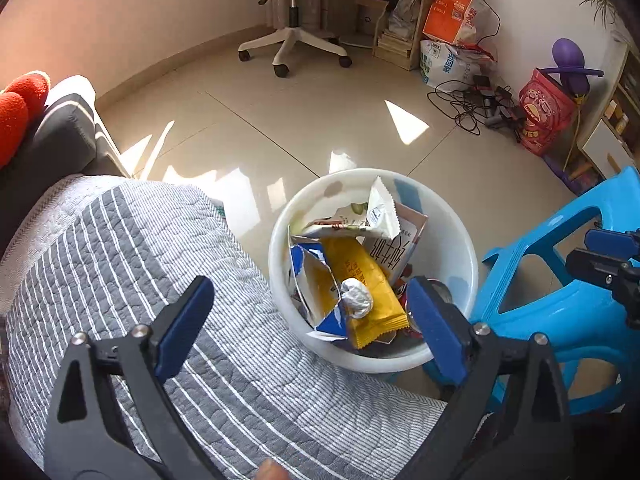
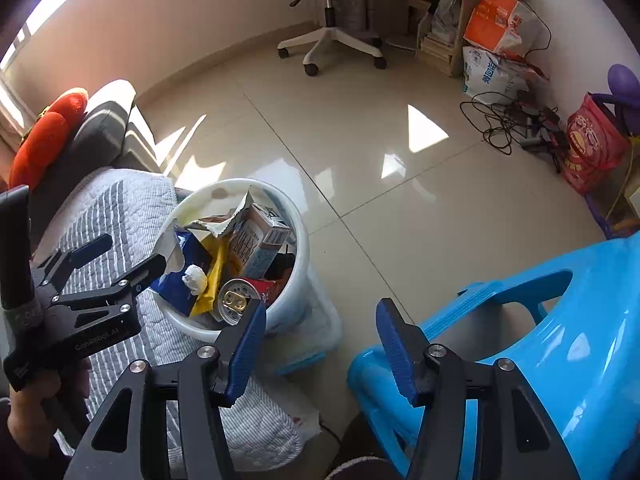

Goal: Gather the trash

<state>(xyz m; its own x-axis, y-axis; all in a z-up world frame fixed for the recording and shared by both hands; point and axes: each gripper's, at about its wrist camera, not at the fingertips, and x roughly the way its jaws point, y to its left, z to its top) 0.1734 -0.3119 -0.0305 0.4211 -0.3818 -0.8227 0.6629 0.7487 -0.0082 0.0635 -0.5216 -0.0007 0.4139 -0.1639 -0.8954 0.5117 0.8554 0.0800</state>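
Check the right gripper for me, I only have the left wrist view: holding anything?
Observer: No. The right gripper is open and empty, over the floor between the white bin and the blue stool.
Operator: Anything in the bin I'm missing?
Observer: A drink can, gold top up, beside the yellow wrapper.
Operator: Bin on the floor?
Observer: Seemingly not; it appears to rest on a translucent box.
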